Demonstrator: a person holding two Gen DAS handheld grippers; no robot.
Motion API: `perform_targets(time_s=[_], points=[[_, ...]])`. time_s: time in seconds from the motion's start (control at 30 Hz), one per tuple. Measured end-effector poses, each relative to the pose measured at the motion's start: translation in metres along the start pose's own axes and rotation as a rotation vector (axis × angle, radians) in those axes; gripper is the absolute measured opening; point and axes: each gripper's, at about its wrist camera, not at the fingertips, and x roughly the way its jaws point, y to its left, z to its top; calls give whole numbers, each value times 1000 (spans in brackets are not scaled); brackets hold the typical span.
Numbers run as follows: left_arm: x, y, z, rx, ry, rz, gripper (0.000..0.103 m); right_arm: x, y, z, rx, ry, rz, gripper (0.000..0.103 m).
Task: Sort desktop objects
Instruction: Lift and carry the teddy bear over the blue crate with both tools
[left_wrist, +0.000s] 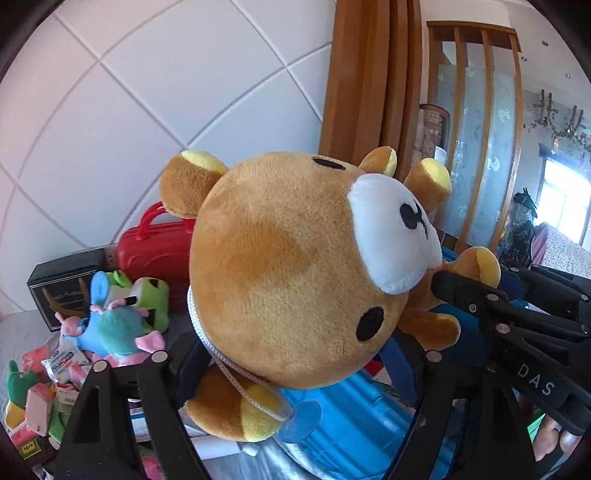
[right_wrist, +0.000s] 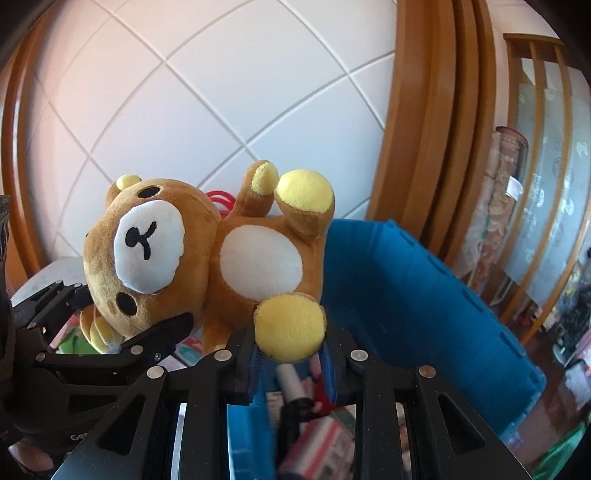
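A brown plush bear (left_wrist: 288, 266) with a white muzzle, yellow paws and a white cord with a clear suction cup hangs in the air between both grippers. My left gripper (left_wrist: 295, 362) is shut on the bear's head and arm; it also shows at the left of the right wrist view (right_wrist: 122, 325). My right gripper (right_wrist: 291, 347) is shut on the bear's yellow foot (right_wrist: 290, 328); it also shows at the right of the left wrist view (left_wrist: 443, 284). The bear (right_wrist: 207, 254) is held above a blue bin (right_wrist: 424, 295).
The blue bin (left_wrist: 343, 417) holds several packets and a white tube. On the table to the left lie small plush toys (left_wrist: 118, 317), snack packets (left_wrist: 40, 398), a red case (left_wrist: 155, 251) and a black box (left_wrist: 62, 291). A white tiled wall stands behind.
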Motion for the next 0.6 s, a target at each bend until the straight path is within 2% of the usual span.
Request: perform_targets(time_s=[0.13, 0.23, 0.4, 0.6], points=[[35, -49, 7, 12, 154, -32, 82, 7, -62, -7, 30, 80, -21, 26], [58, -69, 6, 10, 246, -48, 82, 22, -92, -18, 45, 135, -21, 26], [73, -93, 3, 36, 303, -43, 82, 26, -131, -36, 91, 171, -7, 26], [80, -101, 2, 41, 346, -39, 84, 25, -144, -45, 123, 175, -6, 27]])
